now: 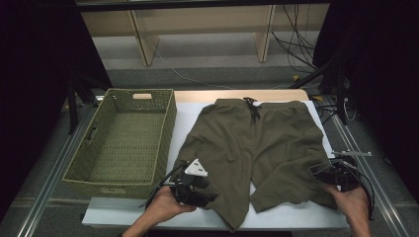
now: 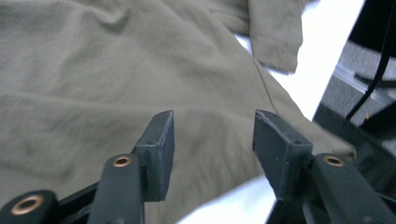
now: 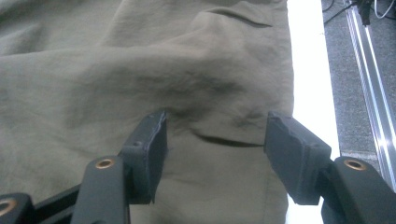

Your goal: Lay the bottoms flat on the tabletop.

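Your left tool (image 1: 210,193) stands released, jaws apart above the hem of the nearer leg of the shorts (image 1: 257,143); in the left gripper view no cloth sits between the pads, only beneath them. Your right tool (image 1: 318,170) is likewise released, its jaws spread over the outer edge of the other leg, near the seam, with nothing clamped.

The shorts lie flat and spread on the white surface (image 1: 188,116), waistband and drawstring at the far side, both legs pointing toward you. They lie roughly smooth, with some creasing under the right tool. My judgement: you have each tool at an outer leg corner so that the garment can be taken up at both sides evenly for folding or lifting.

The woven basket (image 1: 168,133) stands just left of the shorts, touching or nearly touching the surface's edge, open-topped and with nothing in it; likely the destination, placed within one short carry.
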